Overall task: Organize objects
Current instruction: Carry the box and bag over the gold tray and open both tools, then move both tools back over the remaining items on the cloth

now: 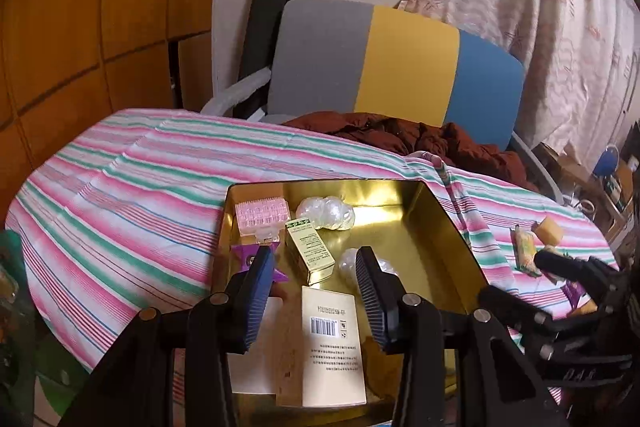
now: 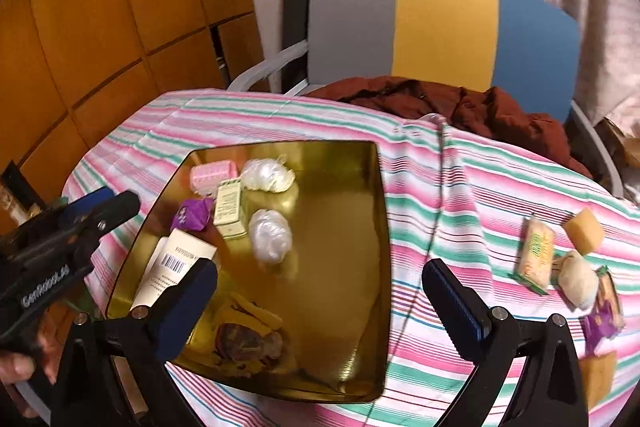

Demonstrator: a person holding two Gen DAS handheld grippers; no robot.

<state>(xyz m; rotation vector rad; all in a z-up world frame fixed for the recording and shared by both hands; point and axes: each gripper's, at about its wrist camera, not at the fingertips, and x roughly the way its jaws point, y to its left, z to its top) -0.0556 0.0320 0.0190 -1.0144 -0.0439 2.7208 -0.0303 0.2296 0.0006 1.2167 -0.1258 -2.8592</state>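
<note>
Over the gold tray (image 1: 448,223), the left gripper (image 1: 316,269) hangs wide apart, holding nothing, the cream box (image 1: 334,339) right below. The right gripper (image 2: 320,277) gapes empty beside the snacks (image 2: 536,257).

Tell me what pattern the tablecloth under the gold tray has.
The tablecloth has pink, green and white stripes, clearest in the right wrist view.

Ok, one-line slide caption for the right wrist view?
Open right gripper above gold tray of sorted items; snacks wait on striped cloth.
</note>
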